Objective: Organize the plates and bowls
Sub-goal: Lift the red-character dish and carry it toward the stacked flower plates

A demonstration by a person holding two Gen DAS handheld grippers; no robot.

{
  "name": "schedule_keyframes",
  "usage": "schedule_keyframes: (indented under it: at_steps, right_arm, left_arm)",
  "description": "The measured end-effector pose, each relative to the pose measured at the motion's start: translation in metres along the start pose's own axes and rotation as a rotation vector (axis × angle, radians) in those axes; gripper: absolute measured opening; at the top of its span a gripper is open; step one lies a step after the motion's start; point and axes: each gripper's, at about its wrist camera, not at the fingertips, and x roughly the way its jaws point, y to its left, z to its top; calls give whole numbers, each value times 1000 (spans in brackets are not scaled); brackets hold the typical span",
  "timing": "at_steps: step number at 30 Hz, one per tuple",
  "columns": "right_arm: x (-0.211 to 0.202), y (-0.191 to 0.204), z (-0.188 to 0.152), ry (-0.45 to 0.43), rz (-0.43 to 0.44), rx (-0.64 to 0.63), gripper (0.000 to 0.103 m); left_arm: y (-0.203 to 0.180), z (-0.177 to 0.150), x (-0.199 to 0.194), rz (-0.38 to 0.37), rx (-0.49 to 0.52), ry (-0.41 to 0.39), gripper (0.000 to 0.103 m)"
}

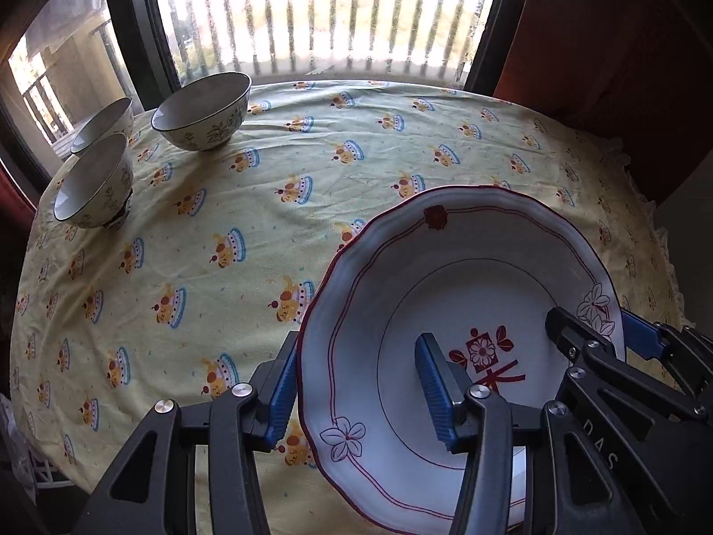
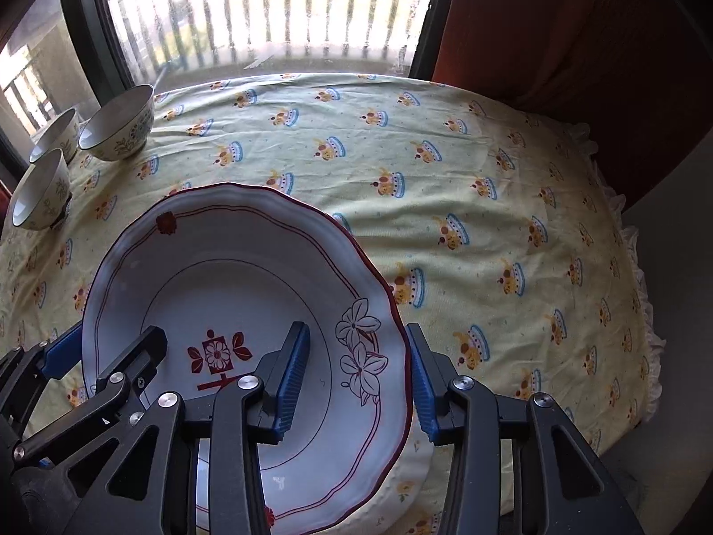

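White red-trimmed plate [image 1: 445,276] is up off the tablecloth [image 1: 267,205], left gripper [image 1: 361,394] and right gripper [image 2: 356,385] each clamped across opposite rims (bowls [image 1: 202,111] sit far-left).

Backlit daylight, strong fisheye bend.
Window [image 1: 329,13] overexposed, balcony bars beyond it smeared; tablecloth [image 1: 276,205] below it evenly lit, soft shadows; frame corners dark, foreground sharp.

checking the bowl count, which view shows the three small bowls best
The left wrist view: the three bowls sit larger there, with open rims and leaf patterns clear, at the tablecloth's far left corner. The right wrist view shows the same bowls smaller, squeezed against the left edge, with the rearmost partly hidden by the others.
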Motion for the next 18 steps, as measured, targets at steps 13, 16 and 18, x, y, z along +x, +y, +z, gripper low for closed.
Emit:
schedule_keyframes:
  at_steps: [13,16,18]
  right_arm:
    - [14,-19,-25,75,-35,15,47]
    - [19,-24,-23,77,-27,6,47]
    - [24,-28,-22,89,-9,5,47]
  left_arm:
    - [-21,-21,22,-23,8,88,51]
    - [-26,-20,27,-8,-1,93,51]
    - [-28,-20,28,18,-7,90,50]
